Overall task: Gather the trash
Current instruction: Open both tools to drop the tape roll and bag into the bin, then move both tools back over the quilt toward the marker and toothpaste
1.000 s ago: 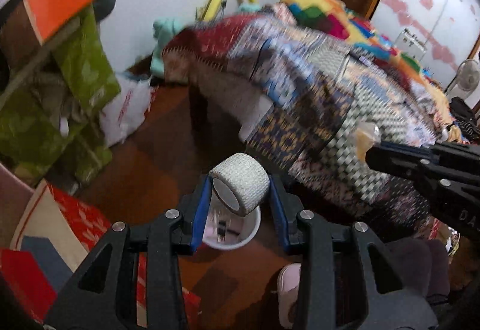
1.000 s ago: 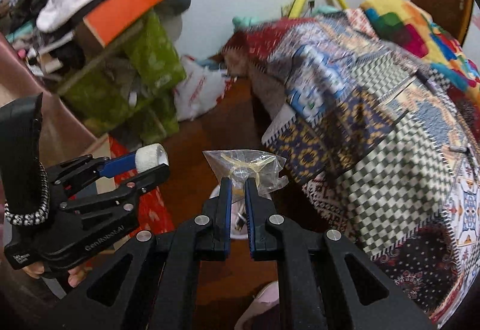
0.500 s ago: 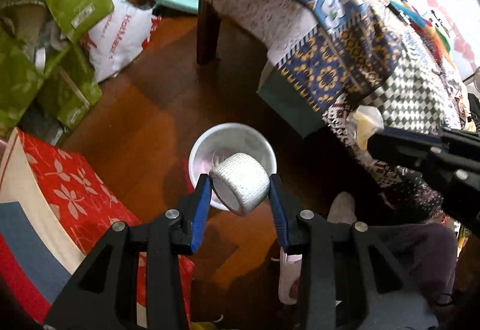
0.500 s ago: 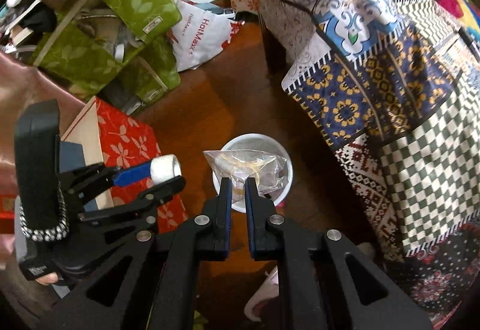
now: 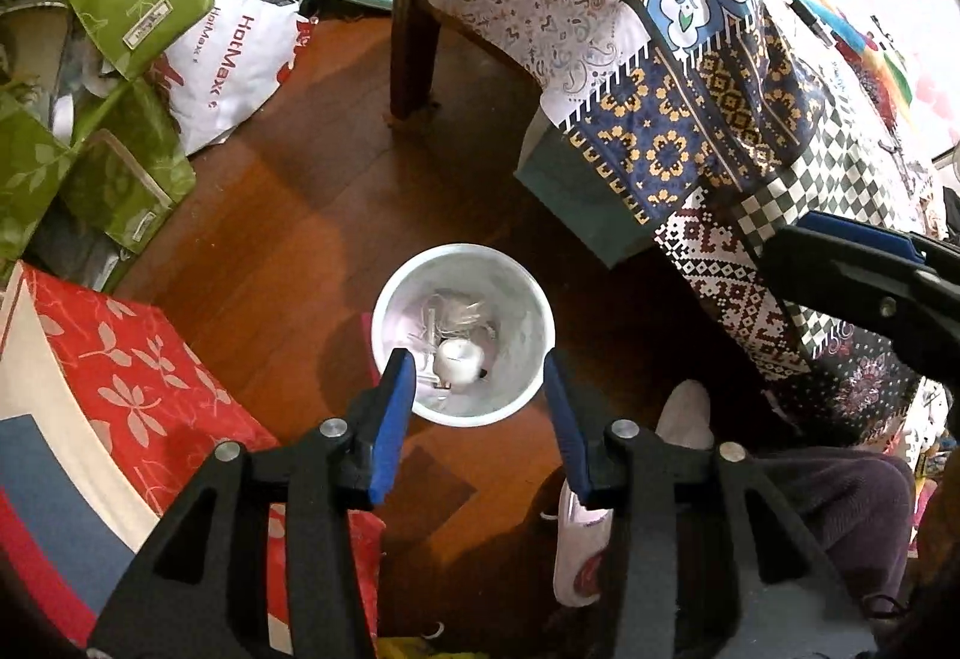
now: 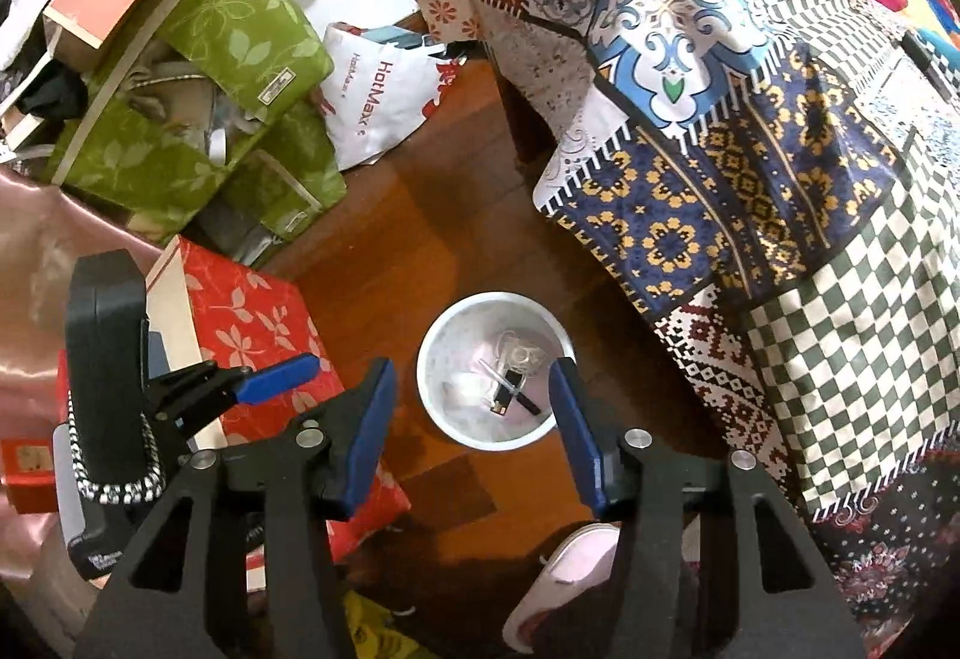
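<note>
A white waste bin stands on the wooden floor; it also shows in the right wrist view. Inside it lie the white tape roll, a clear plastic bag and small dark bits. My left gripper is open and empty, right above the bin's near rim. My right gripper is open and empty, also above the bin. The left gripper appears at the left in the right wrist view.
A table with a patchwork cloth stands right of the bin. A red floral box, green bags and a white HotMax bag crowd the left. A pink slipper lies near the bottom.
Both grippers have opened over the bin. The tape roll has dropped from the left one and the plastic bag from the right one into the bin.
</note>
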